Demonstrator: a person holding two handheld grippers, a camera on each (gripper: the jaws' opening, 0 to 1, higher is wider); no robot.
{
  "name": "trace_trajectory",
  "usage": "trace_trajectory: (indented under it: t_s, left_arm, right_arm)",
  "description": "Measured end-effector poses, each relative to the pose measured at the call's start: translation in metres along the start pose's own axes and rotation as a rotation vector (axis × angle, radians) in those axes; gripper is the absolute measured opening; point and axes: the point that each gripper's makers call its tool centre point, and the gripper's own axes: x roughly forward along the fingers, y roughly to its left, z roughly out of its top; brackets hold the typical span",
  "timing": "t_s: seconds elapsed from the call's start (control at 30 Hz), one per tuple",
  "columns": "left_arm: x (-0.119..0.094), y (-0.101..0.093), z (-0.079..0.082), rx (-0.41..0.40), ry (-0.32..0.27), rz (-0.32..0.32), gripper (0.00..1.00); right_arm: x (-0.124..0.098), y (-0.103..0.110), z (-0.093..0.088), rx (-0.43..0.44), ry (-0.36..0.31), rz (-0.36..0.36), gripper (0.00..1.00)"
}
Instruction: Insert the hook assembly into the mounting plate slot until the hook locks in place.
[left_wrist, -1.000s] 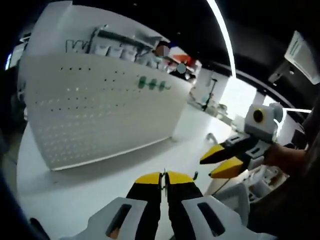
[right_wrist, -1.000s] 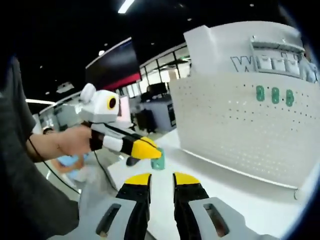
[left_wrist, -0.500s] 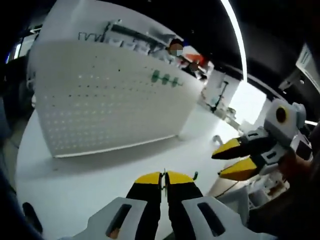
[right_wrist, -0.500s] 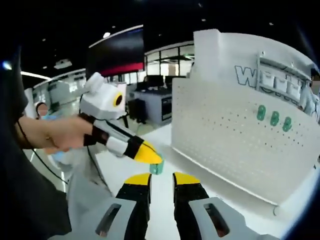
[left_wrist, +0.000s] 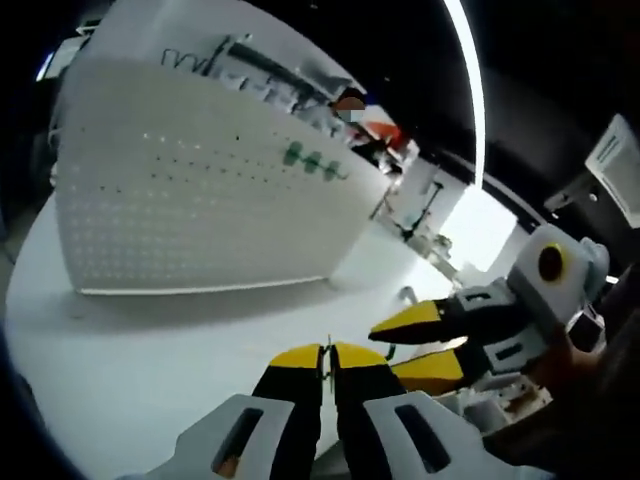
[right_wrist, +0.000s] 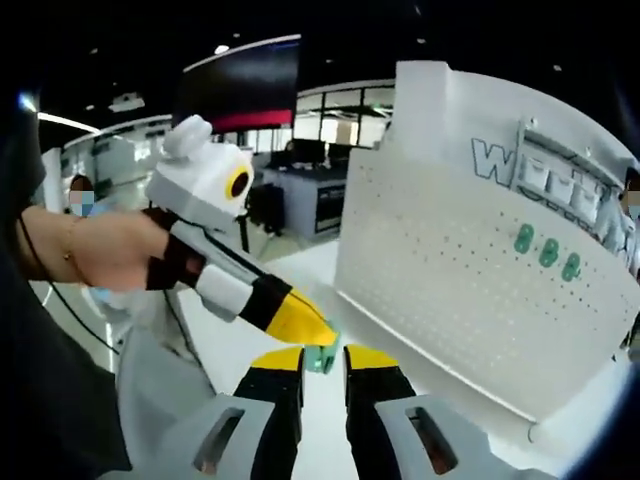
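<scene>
1. Holding a thin metal hook (left_wrist: 329, 357) between its yellow tips, your left gripper (left_wrist: 328, 358) has its jaws pressed together on it, above the white table (left_wrist: 150, 350).
2. You have the left gripper in the right gripper view too, in your hand (right_wrist: 95, 250), its yellow tip closed on a small green piece (right_wrist: 322, 352) just ahead of the right gripper's jaws.
3. Your right gripper (right_wrist: 323, 358) has its jaws parted with nothing between them; in the left gripper view it comes in from the right, just beside the left jaws.
4. The white perforated mounting plate (left_wrist: 200, 200) stands upright on the table, apart from both grippers.
5. Three green hooks (right_wrist: 547, 252) sit in a row on the plate's face.
</scene>
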Motion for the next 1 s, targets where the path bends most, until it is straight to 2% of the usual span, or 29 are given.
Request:
trace_trajectory:
  t_s: [0.1,0.53,1.0]
  left_arm:
    - [0.0003,-0.0025,0.0000,-0.002,0.001,-0.009,0.02]
    - [0.0017,-0.0088,-0.0013,-0.026,0.009,-0.041,0.02]
    - [0.0003,-0.0068,-0.0054,-0.083,0.005,-0.055,0.02]
  right_arm:
    - [0.0021,0.0014,-0.0032,-0.019,0.011,0.003,0.11]
    - [0.0045,-0.0022,-0.0074,0.017,0.020,0.015,0.07]
    - [0.0063,-0.0017,-0.0111,0.017,0.018,0.015,0.01]
